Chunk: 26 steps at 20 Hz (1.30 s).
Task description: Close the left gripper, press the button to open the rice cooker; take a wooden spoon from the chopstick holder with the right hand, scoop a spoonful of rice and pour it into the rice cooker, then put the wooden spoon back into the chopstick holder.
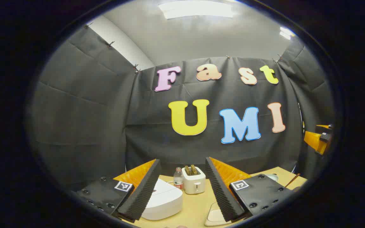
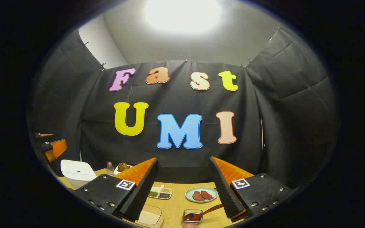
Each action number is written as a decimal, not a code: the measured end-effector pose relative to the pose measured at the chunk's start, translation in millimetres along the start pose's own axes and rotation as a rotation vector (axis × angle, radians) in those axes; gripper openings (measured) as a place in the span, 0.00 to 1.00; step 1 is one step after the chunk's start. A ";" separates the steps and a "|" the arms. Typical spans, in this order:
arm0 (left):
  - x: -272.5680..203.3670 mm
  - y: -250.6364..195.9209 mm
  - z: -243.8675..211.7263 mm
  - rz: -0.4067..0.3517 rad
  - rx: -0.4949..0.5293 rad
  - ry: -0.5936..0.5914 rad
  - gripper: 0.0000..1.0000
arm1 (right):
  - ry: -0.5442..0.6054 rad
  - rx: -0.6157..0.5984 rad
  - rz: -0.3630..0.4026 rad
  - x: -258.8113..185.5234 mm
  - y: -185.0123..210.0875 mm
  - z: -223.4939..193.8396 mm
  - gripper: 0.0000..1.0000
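Hovering above the table [image 1: 198, 205], the left gripper [image 1: 182, 190] has its fingers spread wide with nothing between them. Just below its left finger sits the white rice cooker [image 1: 165, 201], lid down, low and slightly left of the gap. A pale board [image 1: 215, 217] lies under its right finger. Farther back, centred in the gap — a water bottle [image 1: 178, 178] beside a white toaster [image 1: 194, 182] with slices in its slots. At far right of the left gripper view, a thin wooden stick [image 1: 292, 180] pokes up near the table edge, and the other gripper's orange body shows well apart.

Right gripper [image 2: 184, 186] is spread open too, gripping nothing. Nearest, low in its gap, a wooden spoon [image 2: 201, 213] rests with its bowl in a small clear square container [image 2: 192, 217], handle slanting up toward the right finger — cannot tell if it touches. A tray [image 2: 150, 217] lies under the left finger. Beyond: a divided dish of grains [image 2: 160, 192] and a green plate [image 2: 189, 194] with two brown pieces. Far left in the right gripper view, the rice cooker stands shut, well apart from this gripper, bottle and toaster behind it.
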<state>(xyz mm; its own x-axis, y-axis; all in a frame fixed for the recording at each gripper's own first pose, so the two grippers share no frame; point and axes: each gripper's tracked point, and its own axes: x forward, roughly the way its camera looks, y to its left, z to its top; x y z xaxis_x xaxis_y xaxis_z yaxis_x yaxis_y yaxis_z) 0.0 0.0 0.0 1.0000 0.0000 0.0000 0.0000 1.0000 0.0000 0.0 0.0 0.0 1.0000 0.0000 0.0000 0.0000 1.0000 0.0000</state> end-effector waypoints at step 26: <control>3.8 -5.8 5.3 -0.050 0.004 -0.015 0.90 | 0.004 0.007 -0.035 -11.9 -11.8 -5.2 0.95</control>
<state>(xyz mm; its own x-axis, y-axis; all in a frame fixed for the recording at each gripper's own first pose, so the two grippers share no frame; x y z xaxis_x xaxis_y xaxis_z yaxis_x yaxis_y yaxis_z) 3.8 -5.8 5.3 0.9987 -0.0496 0.0148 0.0496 0.9988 0.0047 -11.9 -11.8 -5.2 0.9994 -0.0346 -0.0038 0.0346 0.9994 0.0070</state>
